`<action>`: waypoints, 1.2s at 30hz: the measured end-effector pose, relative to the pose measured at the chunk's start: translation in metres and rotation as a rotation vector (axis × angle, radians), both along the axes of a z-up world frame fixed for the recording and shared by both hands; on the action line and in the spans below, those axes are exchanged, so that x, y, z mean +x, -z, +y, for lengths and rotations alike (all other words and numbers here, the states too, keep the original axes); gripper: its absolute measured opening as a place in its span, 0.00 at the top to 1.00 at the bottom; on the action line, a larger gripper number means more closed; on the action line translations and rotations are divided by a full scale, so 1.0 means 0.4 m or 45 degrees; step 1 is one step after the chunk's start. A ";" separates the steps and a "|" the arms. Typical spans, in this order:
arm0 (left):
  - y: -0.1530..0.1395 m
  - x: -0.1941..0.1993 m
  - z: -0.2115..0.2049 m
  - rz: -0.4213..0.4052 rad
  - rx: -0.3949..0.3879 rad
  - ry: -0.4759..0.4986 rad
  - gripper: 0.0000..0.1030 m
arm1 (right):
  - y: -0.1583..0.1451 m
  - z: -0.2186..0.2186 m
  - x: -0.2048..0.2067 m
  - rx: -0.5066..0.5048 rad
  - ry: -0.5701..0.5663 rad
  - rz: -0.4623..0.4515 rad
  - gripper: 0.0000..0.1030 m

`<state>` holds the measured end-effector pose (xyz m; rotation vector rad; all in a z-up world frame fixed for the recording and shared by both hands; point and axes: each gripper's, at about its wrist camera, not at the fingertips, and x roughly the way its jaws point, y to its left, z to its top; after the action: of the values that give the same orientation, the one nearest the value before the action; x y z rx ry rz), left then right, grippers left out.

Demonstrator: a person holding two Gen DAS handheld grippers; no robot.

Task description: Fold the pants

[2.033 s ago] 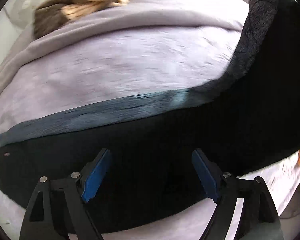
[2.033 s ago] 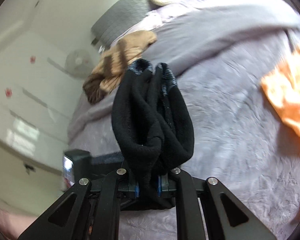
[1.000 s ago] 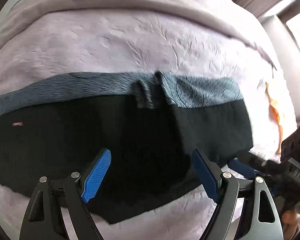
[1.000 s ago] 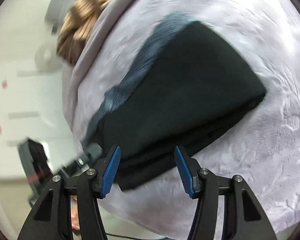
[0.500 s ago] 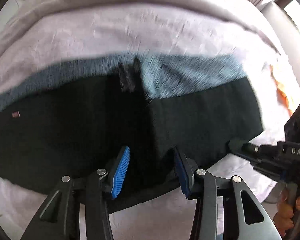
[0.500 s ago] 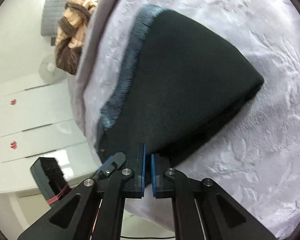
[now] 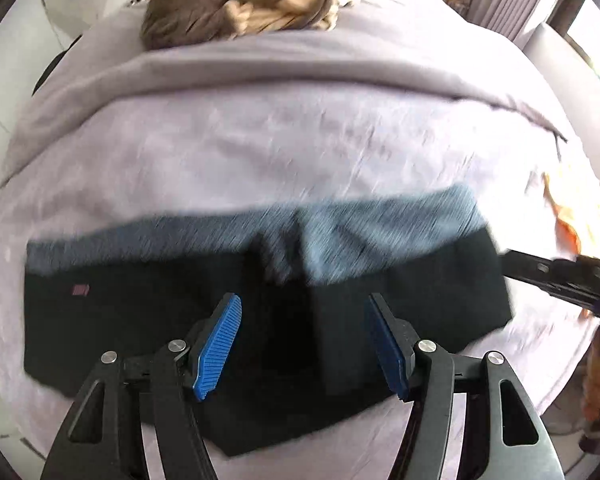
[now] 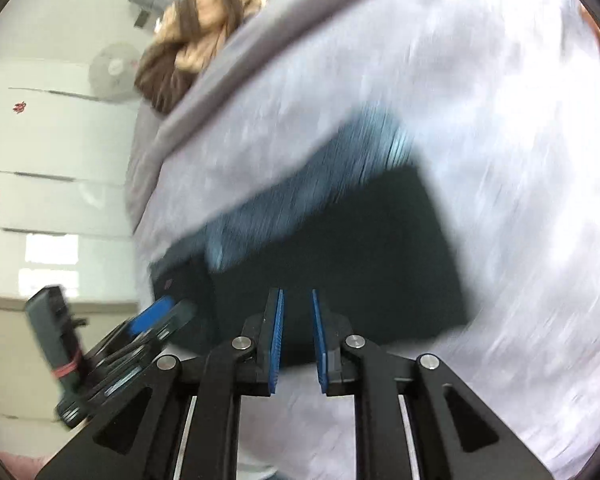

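Note:
The black pants (image 7: 172,320) with a blue-grey waistband (image 7: 380,232) lie folded flat across the lilac bedspread (image 7: 300,140). My left gripper (image 7: 303,344) hovers over their near middle with its jaws opening and nothing between the blue pads (image 7: 220,340). In the right wrist view the pants (image 8: 360,260) stretch away from my right gripper (image 8: 297,340). It hangs over their near edge, jaws opening from a narrow gap with no cloth pinched. The left gripper (image 8: 152,320) shows at that view's left, and the right gripper (image 7: 556,276) reaches in from the left view's right edge.
A brown and tan striped garment (image 7: 240,4) lies bunched at the far end of the bed. An orange cloth (image 7: 568,216) sits on the bedspread to the right. White cabinets (image 8: 52,140) and a fan (image 8: 112,72) stand beyond the bed.
Half a second ago both grippers had narrowed at the pants' near edge, the right one nearly shut. Now both have widened and drawn back, and the pants lie in place.

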<state>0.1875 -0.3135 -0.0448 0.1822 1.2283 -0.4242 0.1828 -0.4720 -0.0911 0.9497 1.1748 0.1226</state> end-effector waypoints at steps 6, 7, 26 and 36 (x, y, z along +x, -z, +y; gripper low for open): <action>0.119 0.059 -0.134 -0.001 0.166 0.022 0.36 | 0.055 -0.057 0.135 -0.163 -0.010 0.058 0.83; 0.153 0.066 -0.131 0.024 0.209 -0.004 0.36 | 0.068 -0.055 0.148 -0.181 -0.037 0.073 0.83; 0.092 -0.045 0.115 0.077 0.204 -0.127 0.23 | 0.011 0.265 0.137 -0.612 -0.525 0.138 0.38; 0.068 -0.089 0.247 0.089 0.209 -0.177 0.05 | -0.042 0.368 0.094 -0.655 -0.550 0.176 0.22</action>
<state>0.1518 -0.2148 -0.0718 0.2224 1.3360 -0.2101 0.2202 -0.3247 -0.0743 0.2480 1.4368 0.0937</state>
